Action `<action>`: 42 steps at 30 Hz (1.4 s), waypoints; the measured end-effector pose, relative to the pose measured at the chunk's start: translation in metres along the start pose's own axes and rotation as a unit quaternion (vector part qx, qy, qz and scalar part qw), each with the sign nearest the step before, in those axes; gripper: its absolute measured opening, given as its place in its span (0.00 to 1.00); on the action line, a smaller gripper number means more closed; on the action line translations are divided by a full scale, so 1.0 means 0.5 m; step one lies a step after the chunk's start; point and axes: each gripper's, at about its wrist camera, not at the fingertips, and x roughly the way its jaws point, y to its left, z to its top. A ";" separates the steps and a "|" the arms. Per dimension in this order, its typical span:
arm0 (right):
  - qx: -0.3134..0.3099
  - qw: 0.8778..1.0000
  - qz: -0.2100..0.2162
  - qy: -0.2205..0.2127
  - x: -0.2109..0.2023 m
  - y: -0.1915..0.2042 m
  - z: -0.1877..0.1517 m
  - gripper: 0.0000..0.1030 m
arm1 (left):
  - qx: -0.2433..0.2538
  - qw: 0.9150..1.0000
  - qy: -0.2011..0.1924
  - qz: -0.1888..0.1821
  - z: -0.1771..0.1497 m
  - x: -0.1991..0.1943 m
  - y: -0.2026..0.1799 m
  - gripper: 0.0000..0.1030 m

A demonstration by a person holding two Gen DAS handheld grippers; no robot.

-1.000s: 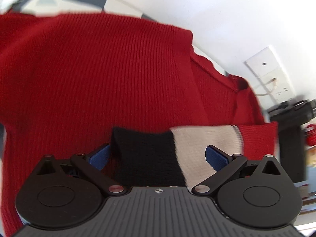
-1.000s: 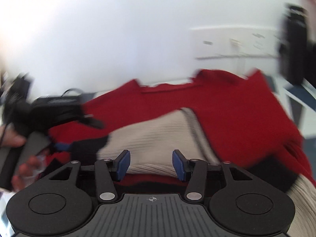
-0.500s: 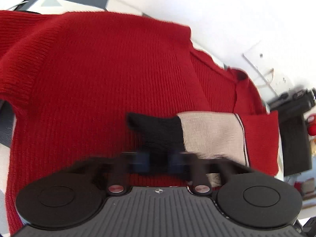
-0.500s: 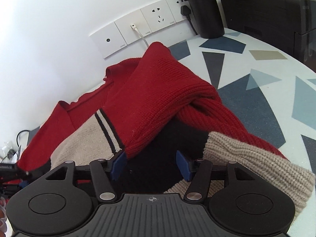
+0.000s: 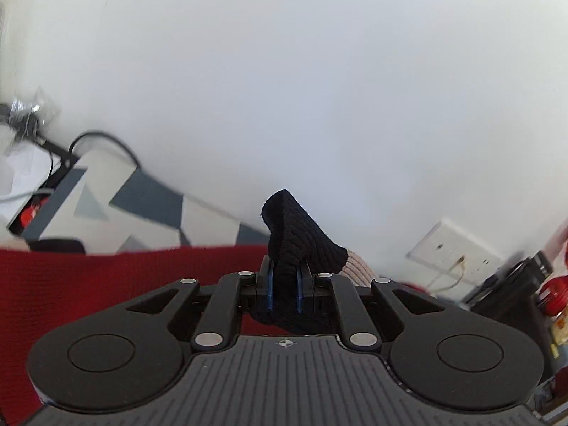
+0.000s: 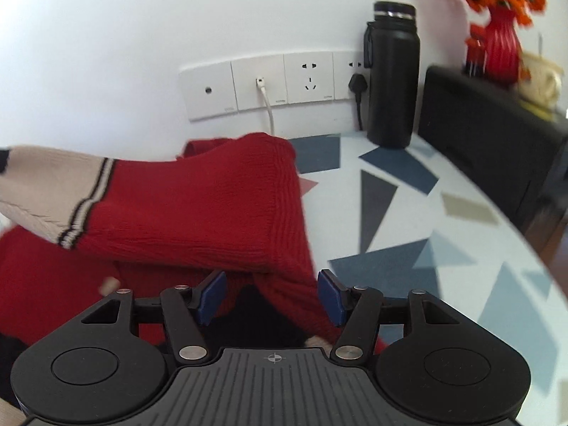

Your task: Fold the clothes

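A red knit sweater (image 5: 106,280) with beige and black sleeve ends lies on the patterned table. My left gripper (image 5: 284,289) is shut on the black cuff (image 5: 298,241) of a sleeve and holds it lifted, with the beige band (image 5: 358,266) trailing to the right. In the right wrist view the raised sleeve (image 6: 198,206) stretches leftward to its beige band (image 6: 46,184). My right gripper (image 6: 271,296) is open, its pads on either side of the red sleeve fold, with black knit below.
A wall socket strip (image 6: 277,83) with a white cable and black plug is behind the sweater. A black bottle (image 6: 392,74), a black box (image 6: 490,135) and a red vase (image 6: 500,42) stand at the right. The table (image 6: 443,241) has blue and grey triangles. Cables (image 5: 88,142) lie at far left.
My left gripper closed on the black cuff and lifted it, tilting up toward the wall. My right gripper opened wider and the sleeve now rises to the left.
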 end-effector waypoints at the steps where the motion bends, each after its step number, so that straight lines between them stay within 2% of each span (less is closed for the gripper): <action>1: -0.018 1.000 -0.012 0.003 0.010 0.003 0.000 0.53 | -0.012 1.000 0.013 0.004 -0.013 0.011 0.014 0.11; 4: -0.046 0.998 -0.020 0.033 0.056 0.003 0.001 0.50 | -0.043 0.998 0.044 0.018 -0.051 0.033 0.056 0.11; 5: -0.053 0.997 -0.018 0.048 0.068 0.002 0.002 0.41 | -0.050 0.997 0.052 0.025 -0.063 0.038 0.070 0.12; 6: -0.058 0.996 -0.016 0.060 0.078 0.001 0.003 0.40 | -0.056 0.996 0.059 0.029 -0.073 0.043 0.083 0.12; 7: -0.060 0.996 -0.012 0.063 0.078 -0.002 0.006 0.36 | -0.063 0.996 0.063 0.031 -0.077 0.045 0.093 0.12; 8: -0.060 0.996 -0.014 0.062 0.074 -0.006 0.011 0.28 | -0.070 0.995 0.064 0.031 -0.078 0.046 0.101 0.12; 10: -0.063 0.996 -0.030 0.053 0.061 -0.014 0.018 0.20 | -0.074 0.995 0.065 0.028 -0.080 0.049 0.110 0.12; 18: -0.060 0.995 -0.043 0.073 0.073 -0.018 0.002 0.20 | -0.070 0.992 0.095 0.044 -0.128 0.073 0.124 0.12; 21: -0.050 0.995 -0.041 0.078 0.075 -0.021 0.005 0.21 | -0.061 0.992 0.097 0.043 -0.137 0.065 0.127 0.12; 24: -0.040 0.996 -0.026 0.080 0.065 -0.019 0.017 0.26 | -0.070 0.992 0.098 0.042 -0.143 0.058 0.136 0.13; 27: -0.019 0.999 0.028 0.038 0.021 -0.020 0.052 0.34 | -0.056 0.992 0.101 0.048 -0.152 0.060 0.134 0.16; 29: -0.008 0.998 0.055 0.006 -0.002 -0.018 0.092 0.51 | -0.047 0.993 0.099 0.050 -0.155 0.062 0.132 0.17; 30: 0.000 0.998 0.066 -0.002 -0.002 -0.015 0.115 0.53 | -0.047 0.993 0.099 0.051 -0.154 0.063 0.132 0.18; 33: 0.056 0.994 0.094 0.003 0.066 -0.057 0.199 0.53 | -0.051 0.992 0.099 0.051 -0.152 0.067 0.135 0.21; 36: 0.135 0.985 0.103 0.032 0.193 -0.103 0.276 0.52 | -0.046 0.993 0.096 0.053 -0.153 0.069 0.134 0.21; 39: 0.189 0.975 0.081 0.080 0.329 -0.118 0.331 0.51 | -0.040 0.993 0.093 0.056 -0.157 0.070 0.130 0.21; 42: 0.215 0.965 0.047 0.143 0.439 -0.111 0.353 0.48 | -0.034 0.994 0.091 0.057 -0.158 0.070 0.127 0.21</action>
